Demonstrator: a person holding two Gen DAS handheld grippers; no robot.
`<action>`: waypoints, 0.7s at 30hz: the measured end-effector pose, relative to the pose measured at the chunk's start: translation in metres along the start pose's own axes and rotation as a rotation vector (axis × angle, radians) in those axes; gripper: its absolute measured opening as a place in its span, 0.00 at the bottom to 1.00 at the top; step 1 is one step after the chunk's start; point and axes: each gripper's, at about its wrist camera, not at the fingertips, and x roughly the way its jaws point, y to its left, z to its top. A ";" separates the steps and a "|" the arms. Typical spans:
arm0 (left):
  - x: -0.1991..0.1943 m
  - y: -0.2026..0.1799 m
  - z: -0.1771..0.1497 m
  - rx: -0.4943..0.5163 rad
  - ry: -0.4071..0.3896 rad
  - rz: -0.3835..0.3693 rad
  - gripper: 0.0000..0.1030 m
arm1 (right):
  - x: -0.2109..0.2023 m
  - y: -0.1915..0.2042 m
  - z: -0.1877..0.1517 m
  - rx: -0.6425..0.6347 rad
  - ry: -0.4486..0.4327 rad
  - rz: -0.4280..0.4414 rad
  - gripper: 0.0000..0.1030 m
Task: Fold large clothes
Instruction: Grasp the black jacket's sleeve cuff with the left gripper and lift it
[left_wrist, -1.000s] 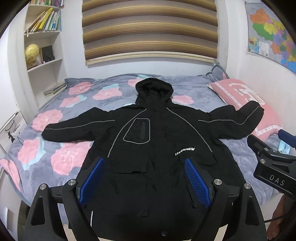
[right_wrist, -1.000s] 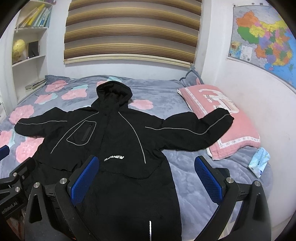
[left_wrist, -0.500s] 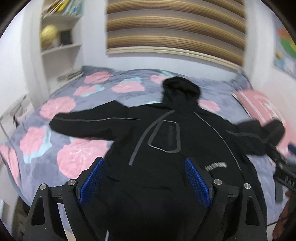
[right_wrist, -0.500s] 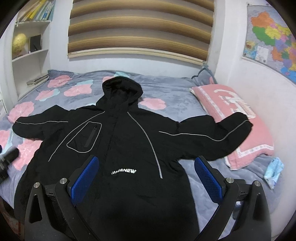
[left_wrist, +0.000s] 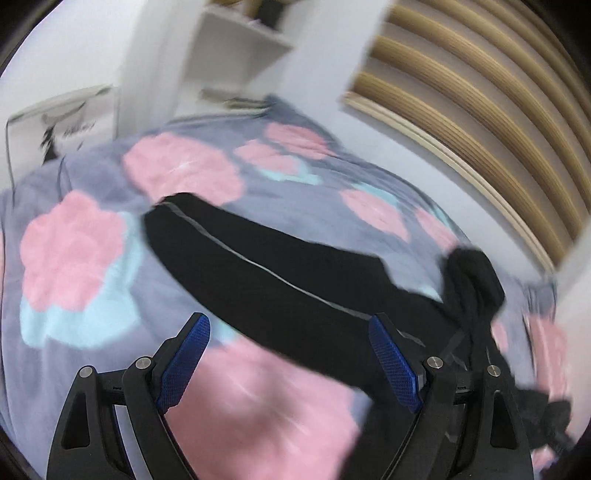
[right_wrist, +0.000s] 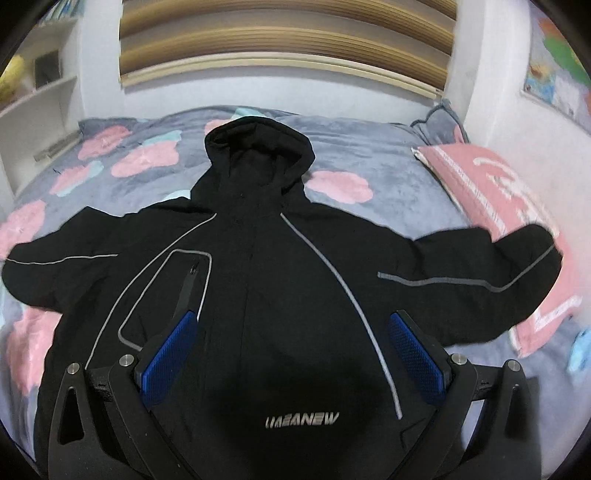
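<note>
A large black hooded jacket (right_wrist: 273, 280) with grey piping lies flat, front up, on the bed, both sleeves spread out. My right gripper (right_wrist: 293, 354) is open and empty, hovering over the jacket's chest. My left gripper (left_wrist: 290, 360) is open and empty, above the jacket's left sleeve (left_wrist: 258, 266), whose cuff points to the upper left. The hood (left_wrist: 472, 273) shows at the right of the blurred left wrist view.
The bed has a grey blanket with pink flowers (left_wrist: 74, 247). A pink pillow (right_wrist: 491, 192) lies at the right, under the right sleeve end. A white shelf (left_wrist: 236, 48) stands at the left wall. Striped blinds (right_wrist: 288, 40) hang behind the bed.
My left gripper has swung left, from over the jacket's body to over its left sleeve. My right gripper has moved forward and lower over the chest. Both stay open.
</note>
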 end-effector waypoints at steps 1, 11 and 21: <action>0.007 0.014 0.012 -0.025 0.005 0.008 0.86 | 0.002 0.006 0.010 -0.009 0.011 -0.015 1.00; 0.136 0.143 0.077 -0.263 0.189 0.023 0.86 | -0.001 0.086 0.076 -0.106 0.108 -0.038 1.00; 0.210 0.169 0.094 -0.279 0.245 0.023 0.56 | -0.007 0.155 0.098 -0.185 0.158 -0.061 1.00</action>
